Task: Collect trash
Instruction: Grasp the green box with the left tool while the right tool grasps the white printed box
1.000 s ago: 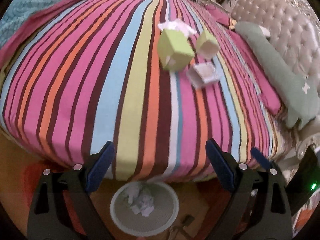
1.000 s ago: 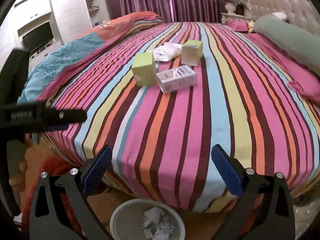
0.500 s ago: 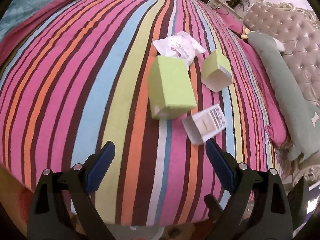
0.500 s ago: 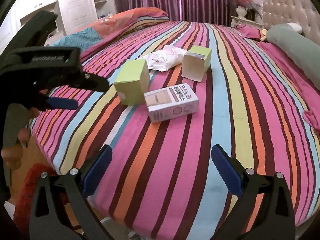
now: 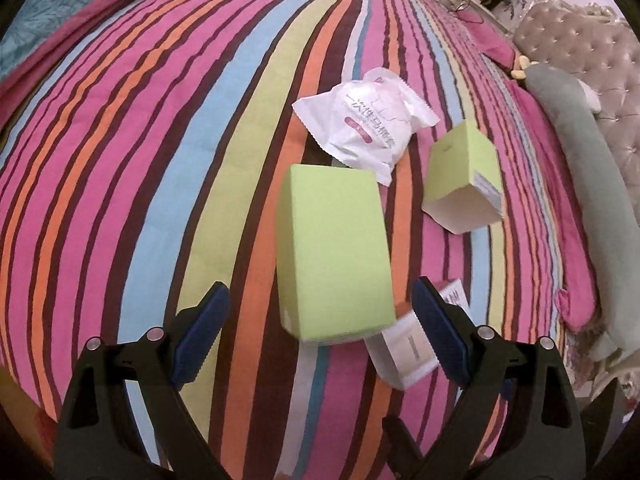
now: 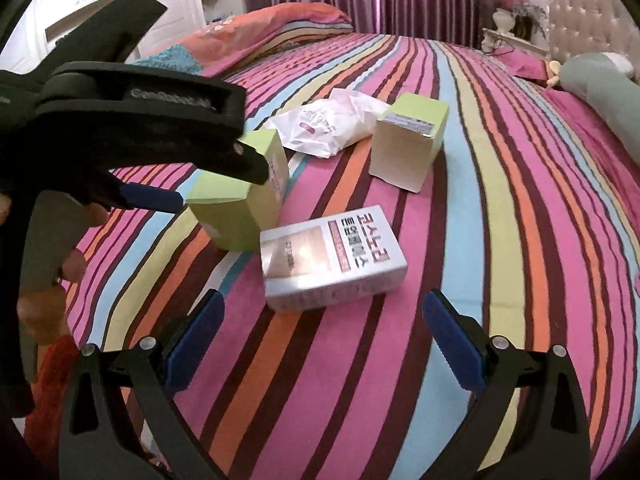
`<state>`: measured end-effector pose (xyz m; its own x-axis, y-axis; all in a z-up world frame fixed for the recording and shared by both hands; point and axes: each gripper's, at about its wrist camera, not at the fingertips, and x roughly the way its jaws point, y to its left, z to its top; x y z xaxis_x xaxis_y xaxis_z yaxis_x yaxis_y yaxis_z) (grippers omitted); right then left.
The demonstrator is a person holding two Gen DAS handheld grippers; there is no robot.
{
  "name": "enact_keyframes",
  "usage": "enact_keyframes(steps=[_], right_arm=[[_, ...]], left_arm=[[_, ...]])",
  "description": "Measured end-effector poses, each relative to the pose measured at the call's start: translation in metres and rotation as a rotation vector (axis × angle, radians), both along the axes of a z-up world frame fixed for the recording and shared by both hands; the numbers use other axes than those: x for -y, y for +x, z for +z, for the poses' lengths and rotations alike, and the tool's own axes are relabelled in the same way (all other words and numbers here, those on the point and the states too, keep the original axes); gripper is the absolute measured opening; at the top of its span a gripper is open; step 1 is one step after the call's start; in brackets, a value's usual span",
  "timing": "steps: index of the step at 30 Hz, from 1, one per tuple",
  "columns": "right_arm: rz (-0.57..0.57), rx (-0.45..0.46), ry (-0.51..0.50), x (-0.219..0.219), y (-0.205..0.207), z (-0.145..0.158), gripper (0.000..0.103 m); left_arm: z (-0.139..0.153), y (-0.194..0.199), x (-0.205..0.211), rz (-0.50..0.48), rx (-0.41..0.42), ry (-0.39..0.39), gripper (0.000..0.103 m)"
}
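Both tools have closed in over the bed point(image 5: 160, 160) since the earlier frames. The left tool point(image 5: 318, 320) gapes around the green box point(image 5: 334, 252) at centre frame; the right tool point(image 6: 320, 328), also gaping, nears the white carton point(image 6: 332, 260). All four pieces remain uncollected.

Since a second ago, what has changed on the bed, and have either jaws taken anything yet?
Both grippers moved in from the bed's foot, past the bin, now out of view. The left gripper hangs over the nearest green box; the right gripper faces the white carton. Nothing grasped, both jaws open. The boxes and white packet lie as before.
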<state>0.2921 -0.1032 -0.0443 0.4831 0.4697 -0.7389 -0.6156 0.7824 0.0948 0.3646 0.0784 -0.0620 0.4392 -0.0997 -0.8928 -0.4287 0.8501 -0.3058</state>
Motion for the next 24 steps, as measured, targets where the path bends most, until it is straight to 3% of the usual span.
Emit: enact_keyframes(steps=[15,20,24], right_arm=[[0.024,-0.015,-0.026,-0.018,0.030,-0.011,0.095],[0.008,-0.035,-0.042,-0.021,0.032,-0.012,0.095],[0.017,-0.031,-0.069,-0.027,0.035,-0.013,0.093]], left_arm=[[-0.027,0.028,0.000,-0.019,-0.067,0.039,0.089],[-0.030,0.028,-0.003,0.014,-0.053,0.032,0.089],[-0.027,0.027,-0.004,0.001,-0.041,0.064,0.071]])
